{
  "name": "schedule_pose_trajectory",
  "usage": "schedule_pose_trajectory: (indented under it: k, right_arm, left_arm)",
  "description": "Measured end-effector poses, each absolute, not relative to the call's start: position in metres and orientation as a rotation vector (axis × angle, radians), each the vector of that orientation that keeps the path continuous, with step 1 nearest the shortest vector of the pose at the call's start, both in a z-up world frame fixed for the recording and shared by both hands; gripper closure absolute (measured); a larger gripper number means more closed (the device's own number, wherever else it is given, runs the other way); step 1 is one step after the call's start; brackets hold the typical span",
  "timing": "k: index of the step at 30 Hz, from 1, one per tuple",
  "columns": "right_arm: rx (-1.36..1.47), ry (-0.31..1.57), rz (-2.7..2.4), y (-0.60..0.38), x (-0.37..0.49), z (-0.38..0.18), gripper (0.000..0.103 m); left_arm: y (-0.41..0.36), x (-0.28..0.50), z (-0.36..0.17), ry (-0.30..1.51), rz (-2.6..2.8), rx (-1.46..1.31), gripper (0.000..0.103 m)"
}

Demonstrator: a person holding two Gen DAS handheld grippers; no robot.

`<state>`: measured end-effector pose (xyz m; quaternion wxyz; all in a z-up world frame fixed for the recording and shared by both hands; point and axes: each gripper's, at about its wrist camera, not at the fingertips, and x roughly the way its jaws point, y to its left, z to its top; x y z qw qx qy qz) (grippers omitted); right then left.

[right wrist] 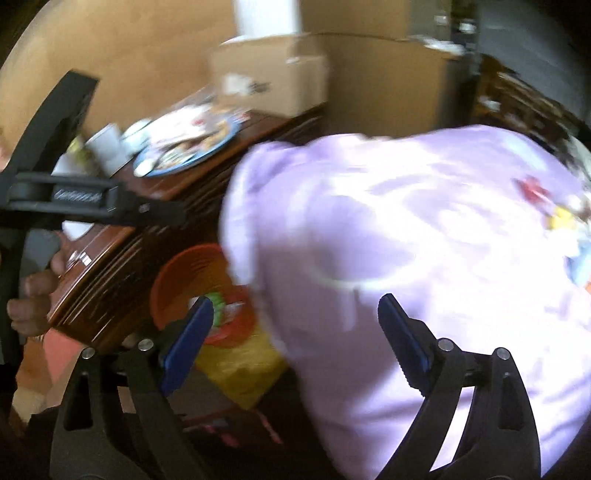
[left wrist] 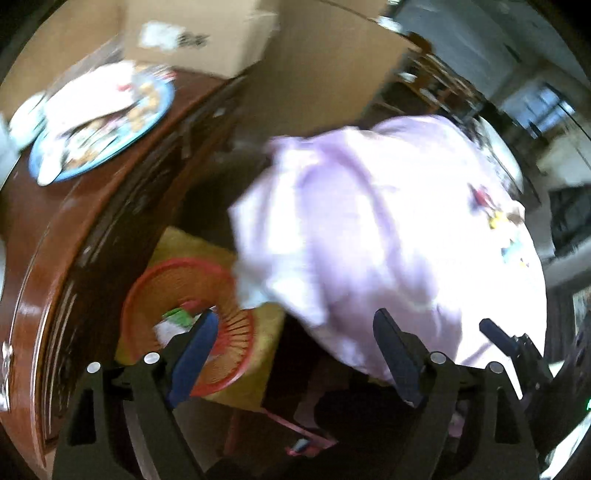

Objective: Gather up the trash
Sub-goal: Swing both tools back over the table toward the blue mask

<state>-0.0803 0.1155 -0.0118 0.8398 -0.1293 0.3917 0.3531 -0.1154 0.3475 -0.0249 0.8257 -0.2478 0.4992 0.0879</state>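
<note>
Left wrist view: the red wire basket (left wrist: 192, 325) sits low beside the dark wooden table (left wrist: 74, 236), on a yellow surface (left wrist: 258, 373). It is round, with thin ribs radiating from its centre. Inside lie crumpled wrappers (left wrist: 177, 319), white with green and red print; motion blur hides their detail. A blue plate (left wrist: 103, 122) stands on the tabletop, loaded with paper and food scraps. A cardboard box (left wrist: 195, 33) stands behind the plate. A person in a lilac shirt (left wrist: 388, 229) bends over at right, partly covering the basket rim.

The left gripper (left wrist: 291, 354) points down toward the floor zone between basket and person. Its fingers stand wide apart, with nothing between them. The blue-padded finger on the left of the frame overlaps the basket in the picture; contact cannot be confirmed.

Right wrist view: the same basket (right wrist: 199, 280) appears under the table edge (right wrist: 110, 273), with the green-and-red wrappers (right wrist: 221, 306) inside. The plate (right wrist: 188, 147) and the box (right wrist: 266, 74) appear beyond it. The right gripper (right wrist: 295, 339) is likewise spread open and empty, aimed between the basket and the lilac shirt (right wrist: 424, 258). The left gripper's body (right wrist: 55, 199) crosses the left of this frame, with a hand (right wrist: 33, 295) gripping it below.
</note>
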Motion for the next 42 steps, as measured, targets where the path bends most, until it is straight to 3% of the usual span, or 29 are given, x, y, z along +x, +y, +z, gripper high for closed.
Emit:
schedule_pose_trajectory:
  k: [19,29,31,42]
  right_arm:
    - [0.092,0.858,0.212,-0.145,-0.003,-0.027,0.011]
    - [0.187,0.877,0.105,-0.202,0.021,-0.041,0.011]
    - [0.187,0.878,0.098,-0.208,0.026,-0.044,0.011]
    - [0.191,0.867,0.083,-0.233,0.055,-0.046,0.011]
  left_arm:
    - [0.124,0.011,-0.012,1.069,-0.209,-0.273,0.019]
    - [0.035,0.075,-0.029,1.074,-0.322,-0.157,0.021]
    - [0.020,0.087,-0.033,1.074,-0.336,-0.133,0.026]
    - [-0.025,0.152,-0.053,1.086,-0.360,-0.097,0.032]
